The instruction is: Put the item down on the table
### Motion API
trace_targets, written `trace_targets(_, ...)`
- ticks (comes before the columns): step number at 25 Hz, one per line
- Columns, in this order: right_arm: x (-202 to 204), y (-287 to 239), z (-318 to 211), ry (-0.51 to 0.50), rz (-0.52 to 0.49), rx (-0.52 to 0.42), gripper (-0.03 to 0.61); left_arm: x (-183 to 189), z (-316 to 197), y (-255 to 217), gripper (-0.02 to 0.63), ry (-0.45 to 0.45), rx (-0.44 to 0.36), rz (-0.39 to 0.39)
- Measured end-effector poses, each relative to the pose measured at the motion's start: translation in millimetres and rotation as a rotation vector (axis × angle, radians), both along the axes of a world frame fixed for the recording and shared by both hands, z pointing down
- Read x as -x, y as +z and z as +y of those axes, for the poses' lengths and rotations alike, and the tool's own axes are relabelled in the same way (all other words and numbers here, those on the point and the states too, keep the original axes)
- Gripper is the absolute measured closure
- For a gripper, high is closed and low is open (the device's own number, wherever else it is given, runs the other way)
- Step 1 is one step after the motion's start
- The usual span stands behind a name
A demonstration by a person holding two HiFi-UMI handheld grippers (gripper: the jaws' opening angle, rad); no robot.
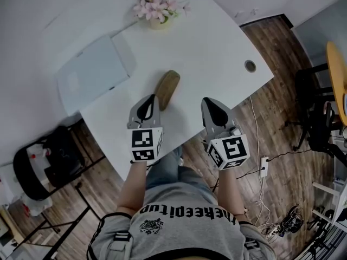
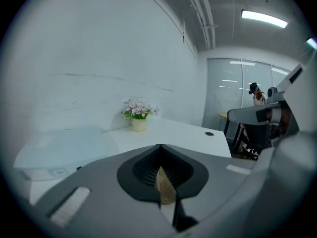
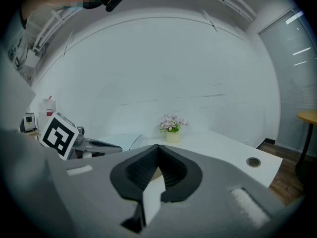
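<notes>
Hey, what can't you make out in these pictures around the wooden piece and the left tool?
- Wooden piece, left gripper view: only a sliver shows through the shut left tool; contact cannot be told.
- Items on the dark chair, head view: too small to name.
- Right gripper view, upper left: a mosaic patch covers that corner.

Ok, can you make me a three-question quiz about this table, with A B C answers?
1. Where is the flower pot? A on the floor; B at the far end of the table; C on a chair.
2. What colour are the flowers? A pink; B blue; C red.
3. How are the jaws of the left gripper? A wide apart; B around the pot; C shut together.
Answers: B, it stands on the white top, far from the person. A, the petals are pale pink. C, they meet in the left gripper view.
</notes>
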State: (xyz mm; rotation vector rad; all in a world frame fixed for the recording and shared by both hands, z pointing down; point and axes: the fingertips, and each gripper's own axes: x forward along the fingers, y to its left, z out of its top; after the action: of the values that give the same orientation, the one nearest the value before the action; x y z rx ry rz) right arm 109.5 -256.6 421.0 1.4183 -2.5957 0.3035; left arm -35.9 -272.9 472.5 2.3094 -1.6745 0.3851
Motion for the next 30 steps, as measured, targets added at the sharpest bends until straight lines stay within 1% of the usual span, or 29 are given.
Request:
trace_targets(10,6,-18,15,-0.008,-0.004,-0.044,0.578,8,23,-47,0.597,0.004,-0.089,0.028)
trace_targets(30,7,-57,59,-0.003,-0.001,-0.139,0.578,8,76,-103,0.595,0.029,-0.226,0.041)
